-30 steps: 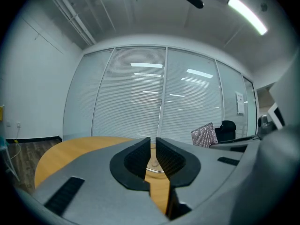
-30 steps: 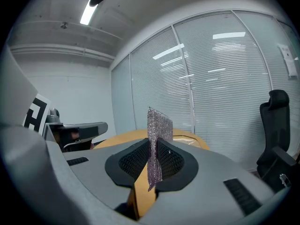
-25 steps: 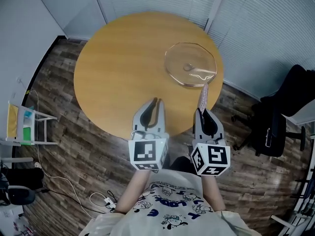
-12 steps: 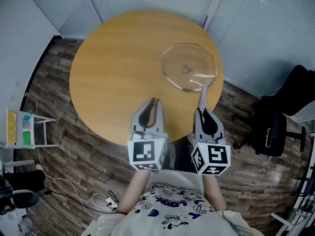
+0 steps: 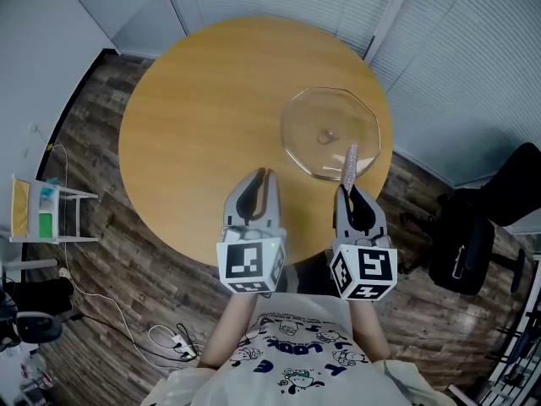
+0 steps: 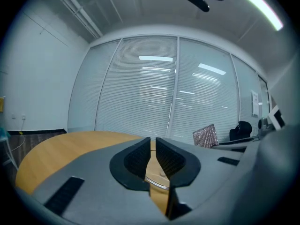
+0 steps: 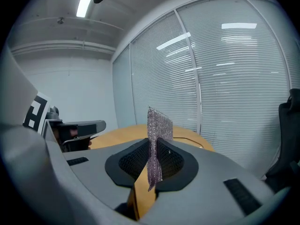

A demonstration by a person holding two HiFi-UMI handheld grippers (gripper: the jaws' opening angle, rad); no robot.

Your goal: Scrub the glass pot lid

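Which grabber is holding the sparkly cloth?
The right gripper: the mesh cloth stands pinched between its jaws. The left gripper is shut with nothing in it.

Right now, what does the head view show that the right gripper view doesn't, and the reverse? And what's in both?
Head view only: the whole glass pot lid lying flat on the round table, the wood floor, a white cable and the person's printed shirt.
Right gripper view only: the ceiling light, and a close look at the jaws pinching the scrub pad, which stands upright.
Both: the table, the scrub pad in the right gripper, the left gripper and the window blinds.
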